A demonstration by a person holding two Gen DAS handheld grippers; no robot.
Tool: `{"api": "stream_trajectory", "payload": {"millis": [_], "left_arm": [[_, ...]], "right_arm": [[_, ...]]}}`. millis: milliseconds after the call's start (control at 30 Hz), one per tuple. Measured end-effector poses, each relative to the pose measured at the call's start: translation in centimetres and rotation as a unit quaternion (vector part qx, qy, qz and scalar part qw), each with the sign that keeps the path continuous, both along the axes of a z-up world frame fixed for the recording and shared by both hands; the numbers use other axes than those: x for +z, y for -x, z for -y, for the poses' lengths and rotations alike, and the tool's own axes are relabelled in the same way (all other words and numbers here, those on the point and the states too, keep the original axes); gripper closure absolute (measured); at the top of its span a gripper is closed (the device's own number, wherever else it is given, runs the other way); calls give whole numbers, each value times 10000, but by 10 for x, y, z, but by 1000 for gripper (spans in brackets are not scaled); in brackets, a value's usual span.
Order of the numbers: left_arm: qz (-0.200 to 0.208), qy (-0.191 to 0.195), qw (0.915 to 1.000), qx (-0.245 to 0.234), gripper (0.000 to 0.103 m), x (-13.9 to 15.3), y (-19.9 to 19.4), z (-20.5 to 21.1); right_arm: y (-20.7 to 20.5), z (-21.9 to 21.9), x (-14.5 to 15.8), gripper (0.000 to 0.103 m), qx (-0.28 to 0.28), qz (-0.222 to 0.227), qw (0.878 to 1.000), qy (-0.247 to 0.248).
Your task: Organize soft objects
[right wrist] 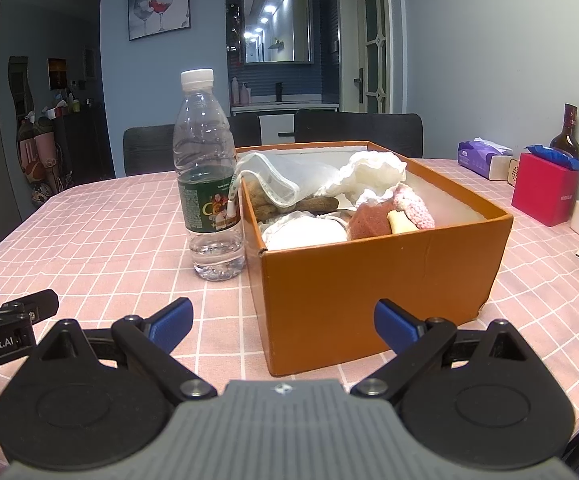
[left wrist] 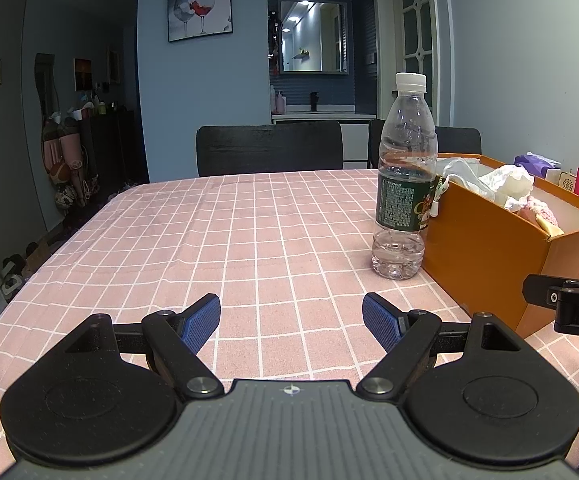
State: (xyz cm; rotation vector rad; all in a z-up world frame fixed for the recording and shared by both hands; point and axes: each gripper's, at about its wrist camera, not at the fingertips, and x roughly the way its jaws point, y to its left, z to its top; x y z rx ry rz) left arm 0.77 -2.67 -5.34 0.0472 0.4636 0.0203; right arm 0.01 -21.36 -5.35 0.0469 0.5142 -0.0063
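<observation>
An orange cardboard box [right wrist: 373, 280] stands on the pink checked tablecloth and holds several soft objects: a white mesh bag [right wrist: 277, 178], a white frilly cloth [right wrist: 373, 174], a brown plush toy [right wrist: 265, 202], a pink knitted piece [right wrist: 411, 206], a brown sponge [right wrist: 367, 220] and a white cloth [right wrist: 305, 234]. The box also shows in the left wrist view [left wrist: 485, 252]. My right gripper [right wrist: 283, 326] is open and empty just in front of the box's near corner. My left gripper [left wrist: 291, 322] is open and empty over bare tablecloth, left of the box.
A clear water bottle [right wrist: 209, 184] stands touching the box's left side; it also shows in the left wrist view [left wrist: 405, 184]. A red box [right wrist: 545, 190], a purple tissue pack [right wrist: 483, 158] and a dark bottle [right wrist: 567, 132] stand at the right. Black chairs [left wrist: 269, 148] line the far edge.
</observation>
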Motion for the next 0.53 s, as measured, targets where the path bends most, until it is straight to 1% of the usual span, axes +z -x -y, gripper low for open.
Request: {"api": "stream_trajectory", "payload": {"millis": [533], "left_arm": [[2,16,10000,-15,8,-3,1,-4]], "right_arm": [[-1,-4,-1,8,21,-49,10000,23]]}}
